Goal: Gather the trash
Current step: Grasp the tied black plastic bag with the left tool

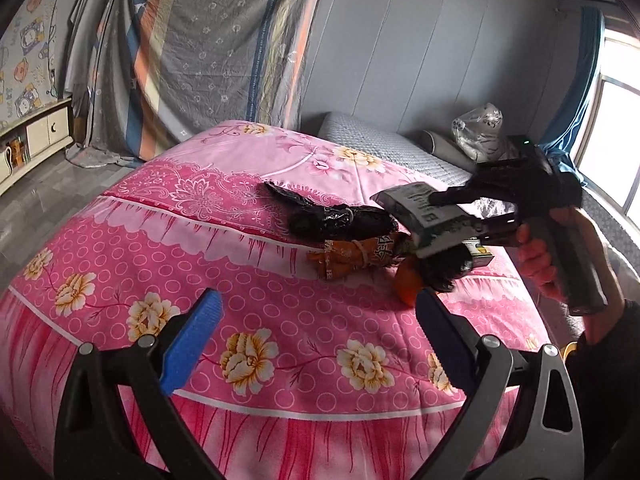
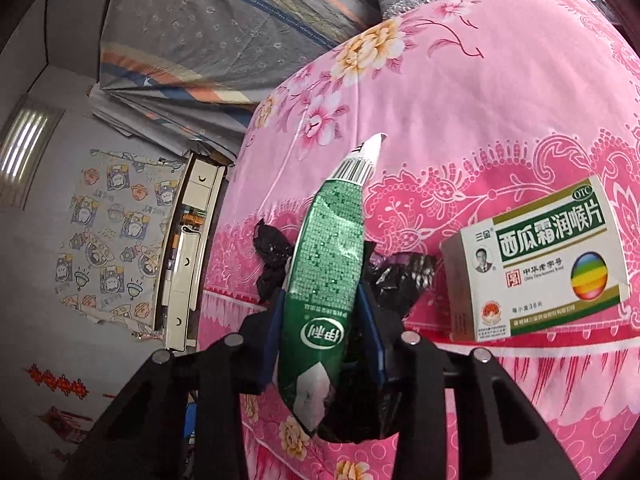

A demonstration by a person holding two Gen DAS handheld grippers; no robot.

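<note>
My right gripper [image 2: 322, 300] is shut on a flattened green milk carton [image 2: 324, 268] and holds it above the pink bed. In the left wrist view the same carton [image 1: 424, 216] hangs in the right gripper [image 1: 452, 216] over a trash pile: a black plastic bag [image 1: 340, 218], an orange wrapper [image 1: 356, 258], an orange fruit piece [image 1: 406, 286] and a medicine box [image 1: 480, 254]. The medicine box [image 2: 540, 264] lies to the carton's right, black bag pieces [image 2: 400, 276] behind it. My left gripper [image 1: 316, 328] is open and empty, just in front of the pile.
The pink floral bedspread [image 1: 248, 320] covers the bed. A grey mattress [image 1: 384, 144] and a wrapped pillow [image 1: 478, 132] lie beyond. A striped sheet [image 1: 208, 52] hangs on the wall. A low cabinet [image 1: 36, 136] stands at left, a window [image 1: 616, 132] at right.
</note>
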